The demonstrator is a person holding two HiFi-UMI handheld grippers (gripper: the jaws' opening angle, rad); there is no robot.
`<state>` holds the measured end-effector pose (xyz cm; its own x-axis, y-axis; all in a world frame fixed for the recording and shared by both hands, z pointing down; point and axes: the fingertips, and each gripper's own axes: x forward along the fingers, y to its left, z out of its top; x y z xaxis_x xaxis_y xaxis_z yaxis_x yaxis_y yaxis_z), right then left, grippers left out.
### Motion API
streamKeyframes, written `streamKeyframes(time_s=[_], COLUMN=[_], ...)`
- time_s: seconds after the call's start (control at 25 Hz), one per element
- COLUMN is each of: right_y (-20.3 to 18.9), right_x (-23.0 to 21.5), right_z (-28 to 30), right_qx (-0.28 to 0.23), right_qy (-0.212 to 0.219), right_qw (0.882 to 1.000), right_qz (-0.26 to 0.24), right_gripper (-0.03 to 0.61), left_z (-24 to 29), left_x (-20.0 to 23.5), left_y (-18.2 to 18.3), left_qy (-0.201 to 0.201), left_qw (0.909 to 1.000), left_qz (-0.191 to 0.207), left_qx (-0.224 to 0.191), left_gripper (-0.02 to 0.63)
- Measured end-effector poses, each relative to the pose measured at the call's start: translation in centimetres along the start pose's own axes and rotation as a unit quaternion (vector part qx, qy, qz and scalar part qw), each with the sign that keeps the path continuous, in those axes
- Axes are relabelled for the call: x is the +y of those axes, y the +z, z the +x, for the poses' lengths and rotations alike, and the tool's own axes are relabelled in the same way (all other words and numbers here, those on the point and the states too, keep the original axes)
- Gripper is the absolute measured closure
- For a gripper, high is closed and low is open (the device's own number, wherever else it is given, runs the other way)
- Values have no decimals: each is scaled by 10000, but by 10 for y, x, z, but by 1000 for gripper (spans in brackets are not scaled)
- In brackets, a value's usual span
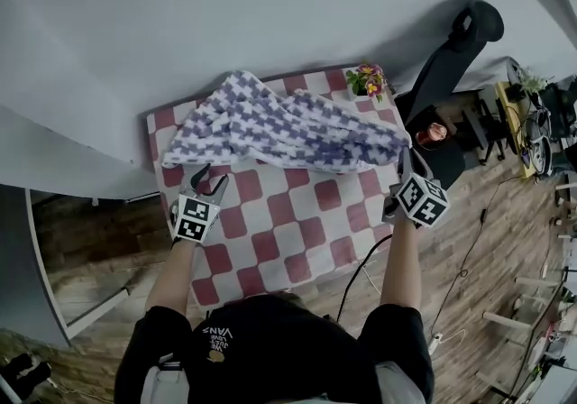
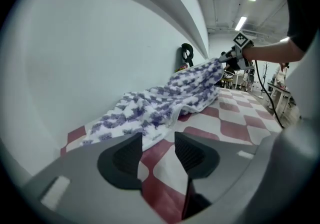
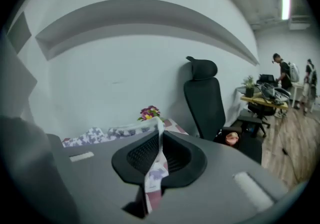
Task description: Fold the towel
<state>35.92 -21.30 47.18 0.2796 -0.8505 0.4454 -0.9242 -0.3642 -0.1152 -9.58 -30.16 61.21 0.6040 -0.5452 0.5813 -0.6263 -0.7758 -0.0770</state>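
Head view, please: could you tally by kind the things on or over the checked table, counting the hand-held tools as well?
towel: 1
flower pot: 1
tools: 2 (left tool, right tool)
Total: 4

The left forearm [image 1: 171, 271] and right forearm [image 1: 403, 258] reach forward, well apart. The left gripper [image 1: 209, 180] points forward and down, its 2 jaws parted with nothing between the pads. The right gripper [image 1: 405, 161], seemingly held higher, has its 2 jaws closed on a thin edge of the towel [image 1: 288, 127].
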Motion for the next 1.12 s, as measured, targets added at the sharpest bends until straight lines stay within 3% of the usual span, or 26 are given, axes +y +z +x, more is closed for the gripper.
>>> streamKeyframes(time_s=[0.16, 0.32, 0.36, 0.52, 0.64, 0.72, 0.8, 0.92, 1.04, 1.12], right_y=[-35, -59, -63, -80, -95, -114, -136, -159, -161, -161], right_x=[-56, -81, -83, -77, -64, -40, -3, 44, 65, 67], right_z=[-1, 22, 29, 33, 12, -6, -17, -13, 2, 12], right_qx=[307, 551, 618, 785, 708, 715, 856, 1071, 1139, 1191], right_qy=[-371, -432, -443, -499, -505, -261, 303, 1058, 1431, 1472], right_qw=[9976, 9951, 9942, 9901, 9867, 9822, 9691, 9288, 8906, 8748], right_qz=[491, 695, 767, 1050, 1374, 1717, 2292, 3387, 4165, 4460], right_gripper=[551, 550, 547, 400, 380, 380, 380, 380, 379, 371], left_z=[5, 8, 8, 8, 4, 1, -2, -1, 0, -3], left_x=[1, 8, 11, 30, 50, 62, 73, 82, 85, 91], left_y=[-5, -11, -13, -16, -16, -18, -21, -30, -40, -42], left_qy=[8, 104, 148, 401, 644, 770, 867, 814, 710, 746], left_qw=[9997, 9991, 9988, 9973, 9954, 9937, 9920, 9896, 9856, 9840], left_qz=[124, 205, 240, 289, 383, 476, 537, 731, 1056, 1138], left_qx=[190, 349, 407, 540, 589, 663, 746, 930, 1114, 1154], left_gripper=[436, 436, 434, 420, 413, 408, 400, 378, 360, 357])
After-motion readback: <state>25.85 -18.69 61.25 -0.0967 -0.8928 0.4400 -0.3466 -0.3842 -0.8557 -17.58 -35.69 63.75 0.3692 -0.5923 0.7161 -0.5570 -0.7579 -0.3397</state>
